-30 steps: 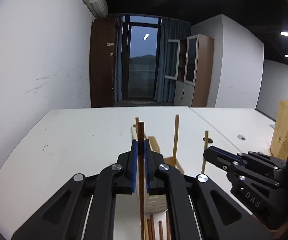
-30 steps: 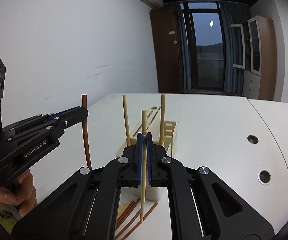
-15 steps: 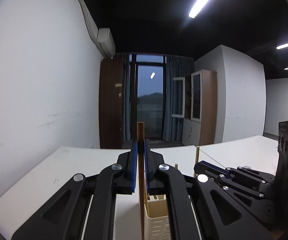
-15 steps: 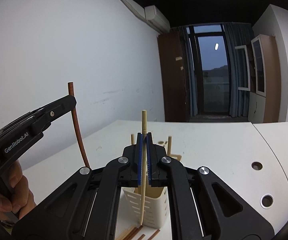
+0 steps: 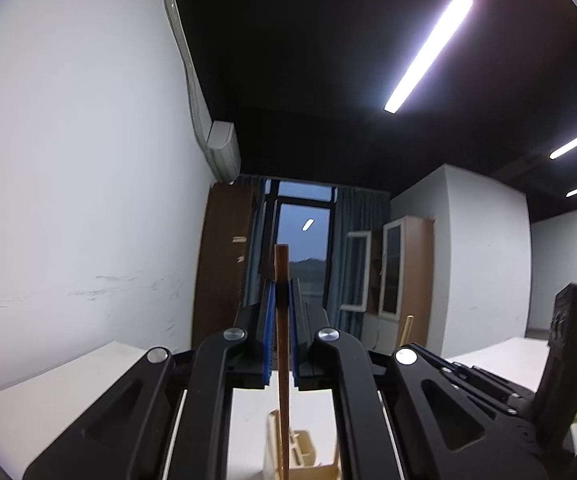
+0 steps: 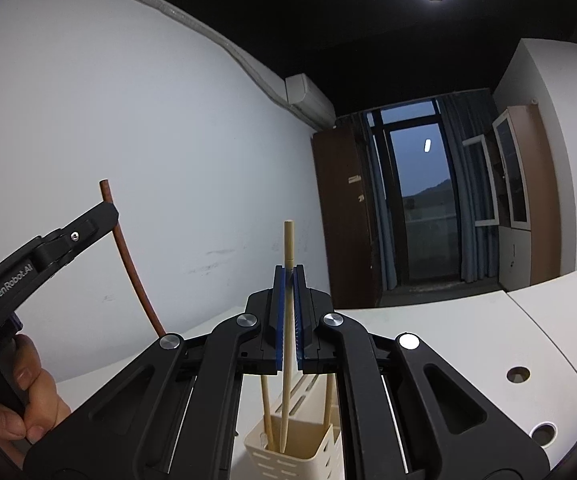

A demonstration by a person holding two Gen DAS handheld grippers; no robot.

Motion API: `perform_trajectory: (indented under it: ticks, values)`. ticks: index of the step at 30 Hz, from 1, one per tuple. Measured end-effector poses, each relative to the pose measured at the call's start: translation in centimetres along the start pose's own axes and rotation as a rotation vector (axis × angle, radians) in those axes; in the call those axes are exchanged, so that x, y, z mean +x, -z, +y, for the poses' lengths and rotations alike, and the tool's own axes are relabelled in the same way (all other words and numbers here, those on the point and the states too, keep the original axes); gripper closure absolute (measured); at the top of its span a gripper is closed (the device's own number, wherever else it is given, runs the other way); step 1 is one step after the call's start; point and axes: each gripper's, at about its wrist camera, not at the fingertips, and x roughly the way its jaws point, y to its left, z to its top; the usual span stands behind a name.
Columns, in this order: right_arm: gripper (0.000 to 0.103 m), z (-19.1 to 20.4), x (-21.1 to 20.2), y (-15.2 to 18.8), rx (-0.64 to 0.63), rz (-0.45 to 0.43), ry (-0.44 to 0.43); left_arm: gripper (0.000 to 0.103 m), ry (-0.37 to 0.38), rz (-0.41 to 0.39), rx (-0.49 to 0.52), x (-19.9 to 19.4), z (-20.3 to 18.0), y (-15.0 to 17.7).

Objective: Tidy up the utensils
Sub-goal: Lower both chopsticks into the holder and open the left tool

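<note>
White walls, a dark ceiling with strip lights and a dusk-lit window at the far end frame a white table (image 6: 428,320), seen low in both views.

At the centre of the left wrist view, the left gripper (image 5: 282,336) is clenched on a brown chopstick (image 5: 282,360) that stands upright, its top poking above the jaws and its lower end running down toward the cream holder (image 5: 300,452) at the bottom edge. At the centre of the right wrist view, the right gripper (image 6: 288,320) is clamped on a pale chopstick (image 6: 287,320), also upright, with its pointed tip hanging just inside the holder's open top. Two more pale sticks (image 6: 266,412) stand in the holder on either side of it.

The step in hand looks like dropping chopsticks into the holder, one per gripper. The pale one seems nearly placed: it needs a short lowering and then a release. The brown one probably needs lining up over a free compartment first, then the same.

Gripper bodies hide much of the holder, so which compartment each stick is aimed at cannot be told. The brown chopstick's lower end is cut off in both views. At lower left of the right wrist view, a hand (image 6: 28,400) grips the other tool's handle, only partly visible.
</note>
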Motion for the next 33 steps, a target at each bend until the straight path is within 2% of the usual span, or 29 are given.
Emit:
perform_trajectory:
  ticks: [5, 7, 14, 23, 33]
  values:
    - [0.100, -0.7, 1.7, 1.0, 0.001, 0.011, 0.015, 0.097, 0.004, 0.019, 0.029, 1.3, -0.8, 1.3]
    - [0.100, -0.9, 2.6, 1.6, -0.010, 0.037, 0.019, 0.097, 0.001, 0.079, 0.053, 3.0, -1.1, 2.2]
    - [0.100, -1.4, 5.0, 3.7, -0.013, 0.150, 0.032, 0.097, 0.001, 0.251, 0.039, 7.3, -0.5, 5.2]
    - [0.099, -0.7, 5.8, 5.3, -0.026, 0.226, 0.027, 0.097, 0.018, 0.390, -0.004, 9.2, 1.3, 7.3]
    - [0.099, -0.3, 6.2, 6.8, -0.038, 0.287, 0.031, 0.097, 0.082, 0.447, -0.010, 9.6, 2.2, 9.0]
